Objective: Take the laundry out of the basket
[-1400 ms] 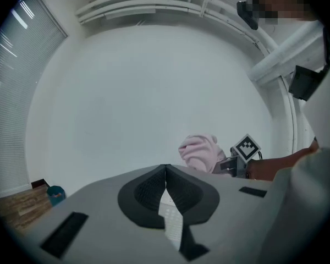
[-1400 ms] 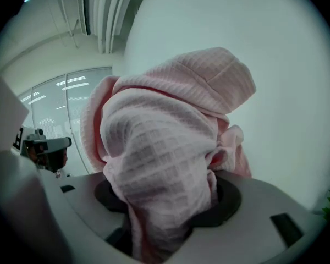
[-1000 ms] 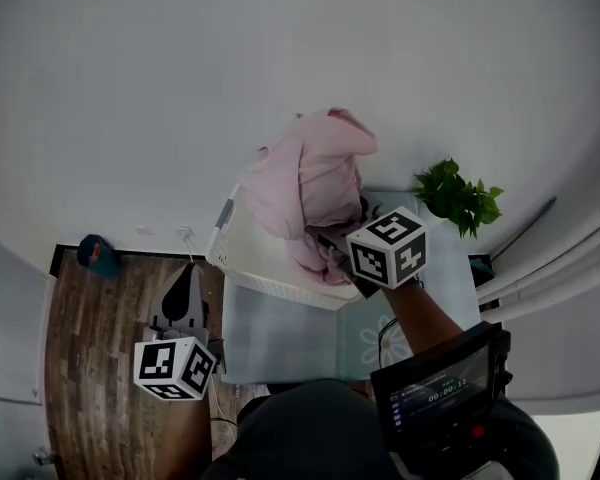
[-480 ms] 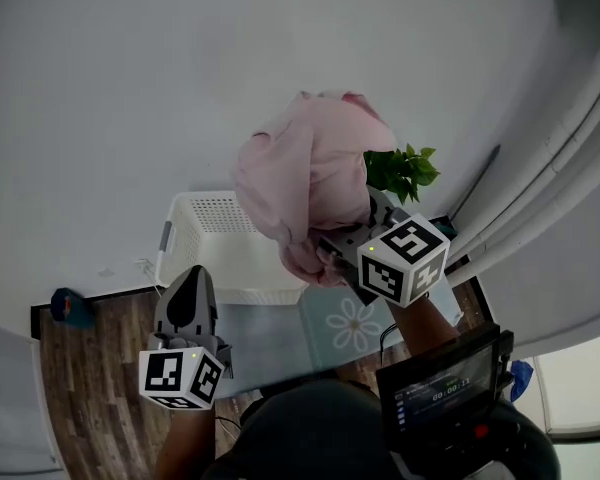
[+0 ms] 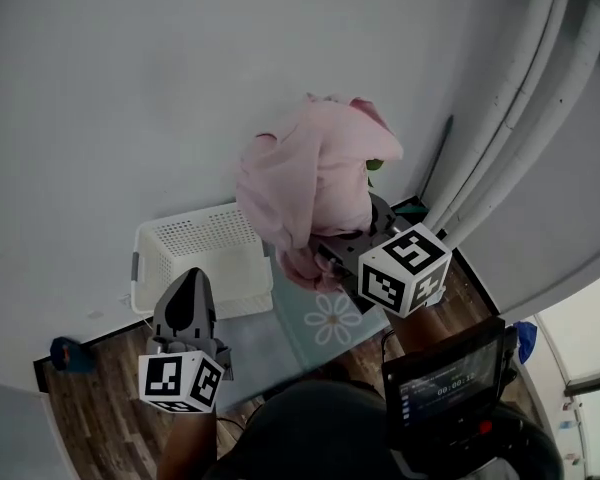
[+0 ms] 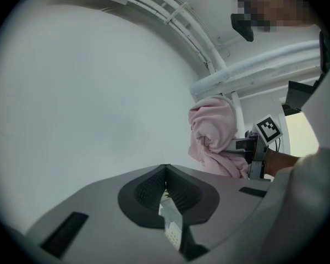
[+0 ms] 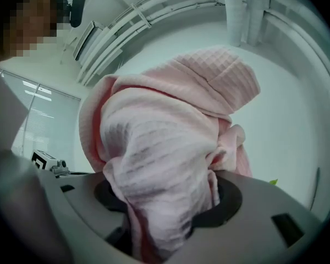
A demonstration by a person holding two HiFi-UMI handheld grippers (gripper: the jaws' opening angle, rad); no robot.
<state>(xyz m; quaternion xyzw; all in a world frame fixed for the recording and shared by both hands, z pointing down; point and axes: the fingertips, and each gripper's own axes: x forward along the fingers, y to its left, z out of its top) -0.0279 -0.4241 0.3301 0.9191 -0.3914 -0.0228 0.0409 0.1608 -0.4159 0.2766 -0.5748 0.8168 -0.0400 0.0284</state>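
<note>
Right gripper [image 5: 328, 250]: clenched on a bundle of pink laundry [image 5: 315, 178]. Its own view shows the jaws pressing the ribbed fabric from both sides.
Laundry: clear of the basket [image 5: 195, 258], held in the air before the pale wall [image 5: 130, 88]. It bunches high above the jaws, with a fold hanging below them. It hangs over the far edge of the mat [image 5: 330, 318], to the right of the basket.
Left gripper [image 5: 188, 286]: jaws closed tip to tip with nothing between them. It is held well apart from the laundry, over the mat's left edge, just in front of the basket.
Basket: white and perforated, on the floor at the mat's far-left corner, close against the wall.
Mat: pale with a flower motif, spread on the wood floor [image 5: 90, 408].
Green leaves [image 5: 373, 165]: a sliver shows behind the laundry's right side.
Pipes [image 5: 520, 98]: white, running up the wall at right.
Screen [image 5: 445, 388]: small and lit, near the person's body below the right gripper.
</note>
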